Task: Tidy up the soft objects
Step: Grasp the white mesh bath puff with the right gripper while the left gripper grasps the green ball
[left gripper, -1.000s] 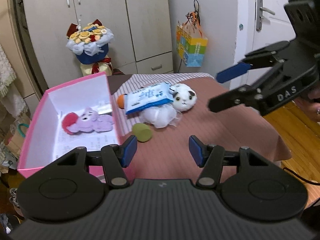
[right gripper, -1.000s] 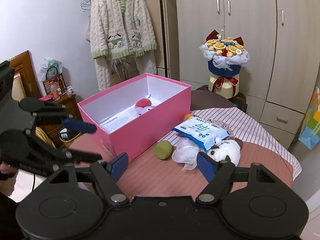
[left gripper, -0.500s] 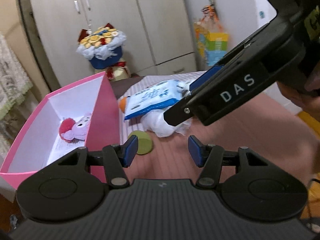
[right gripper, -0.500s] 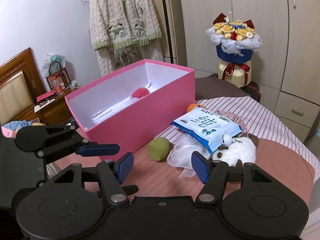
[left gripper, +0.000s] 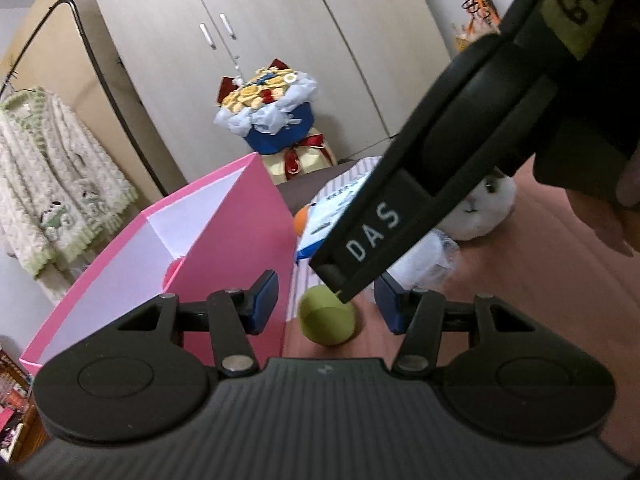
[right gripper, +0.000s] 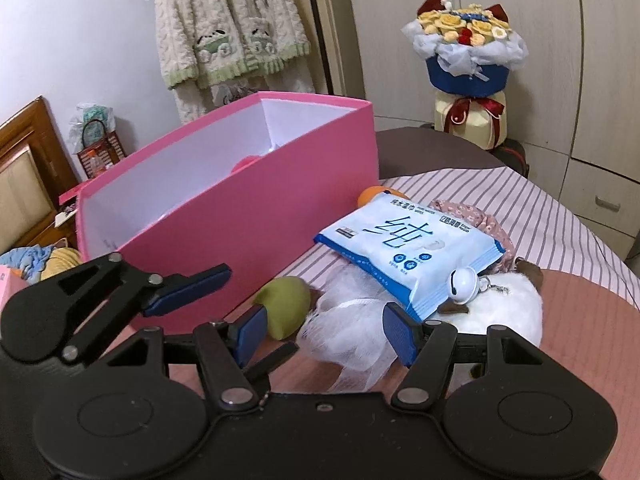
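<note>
A pink box (right gripper: 256, 200) with a white inside stands on the table; a pink plush toy (right gripper: 245, 164) lies in it, mostly hidden. Beside the box lie a green ball (right gripper: 286, 306), a white mesh puff (right gripper: 352, 336), a blue-white wipes pack (right gripper: 404, 248), a white plush animal (right gripper: 508, 312) with a bell, and an orange ball (right gripper: 372, 195). My right gripper (right gripper: 324, 330) is open, low over the puff and green ball. My left gripper (left gripper: 326, 300) is open just before the green ball (left gripper: 326, 314). The right gripper's body crosses the left wrist view and hides part of the pile.
A flower bouquet (right gripper: 466, 52) stands behind the table by the wardrobe. A fluffy cardigan (right gripper: 228, 24) hangs on the wall at the left. A striped cloth (right gripper: 560, 220) covers the table's far part. A wooden chair (right gripper: 24, 176) is at the left.
Both grippers have moved down and forward toward the pile beside the box. The right gripper now fills more of the left wrist view. Both stay open.
</note>
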`<state>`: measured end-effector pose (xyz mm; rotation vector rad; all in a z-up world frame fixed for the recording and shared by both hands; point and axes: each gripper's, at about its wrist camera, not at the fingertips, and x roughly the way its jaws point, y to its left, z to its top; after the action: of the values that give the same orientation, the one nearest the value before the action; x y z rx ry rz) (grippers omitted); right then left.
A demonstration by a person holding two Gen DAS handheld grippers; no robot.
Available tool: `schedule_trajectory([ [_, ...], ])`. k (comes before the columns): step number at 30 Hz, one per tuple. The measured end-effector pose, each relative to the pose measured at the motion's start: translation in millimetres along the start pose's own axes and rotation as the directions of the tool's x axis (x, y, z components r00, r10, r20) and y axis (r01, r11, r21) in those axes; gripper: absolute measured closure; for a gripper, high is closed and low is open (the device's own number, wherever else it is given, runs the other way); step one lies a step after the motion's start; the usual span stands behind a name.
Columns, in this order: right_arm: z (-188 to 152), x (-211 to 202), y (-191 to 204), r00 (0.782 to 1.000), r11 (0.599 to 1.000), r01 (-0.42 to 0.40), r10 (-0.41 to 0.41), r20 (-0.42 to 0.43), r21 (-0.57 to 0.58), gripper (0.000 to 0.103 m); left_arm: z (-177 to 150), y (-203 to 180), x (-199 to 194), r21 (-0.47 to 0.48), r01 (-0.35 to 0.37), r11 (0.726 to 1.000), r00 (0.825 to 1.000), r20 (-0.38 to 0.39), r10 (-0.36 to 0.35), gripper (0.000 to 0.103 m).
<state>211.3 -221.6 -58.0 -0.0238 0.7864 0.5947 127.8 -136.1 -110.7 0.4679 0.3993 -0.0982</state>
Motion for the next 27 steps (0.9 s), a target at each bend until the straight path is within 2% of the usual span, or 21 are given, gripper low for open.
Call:
schedule_trajectory([
  [6,3.0,13.5,-2.8,1.0,1.0,0.011,-0.011,-0.019,-0.011,0.034,0.7,3.4,11.7,-0.025,0.003,1.0,0.999,-0.053,-0.005,0.052],
  [12,3.1,21.1,-5.2,0.999,0.999,0.033,-0.033,-0.037,-0.006,0.034,-3.0,6.9,23.3,-0.07,0.019,0.997,0.994,-0.109,-0.027,0.06],
  [14,2.0,23.2,-6.1,0.999,0.999,0.038,-0.039,-0.039,-0.003,0.034,-4.9,8.1,25.8,-0.087,0.022,0.996,0.992,-0.124,-0.033,0.066],
  [16,1.4,24.3,-6.8,0.998,0.999,0.043,-0.043,-0.037,-0.001,0.034,-6.3,8.8,27.8,-0.098,0.028,0.995,0.99,-0.133,-0.041,0.066],
  [21,3.0,25.4,-9.2,0.999,1.0,0.026,-0.026,-0.033,0.008,0.033,-11.3,9.2,27.0,-0.093,0.032,0.995,0.992,-0.115,-0.042,0.066],
  [27,1.1,27.8,-6.3,0.997,0.998,0.059,-0.06,-0.04,-0.023,0.033,-11.9,8.6,27.3,-0.084,0.032,0.996,0.993,-0.108,-0.041,0.068],
])
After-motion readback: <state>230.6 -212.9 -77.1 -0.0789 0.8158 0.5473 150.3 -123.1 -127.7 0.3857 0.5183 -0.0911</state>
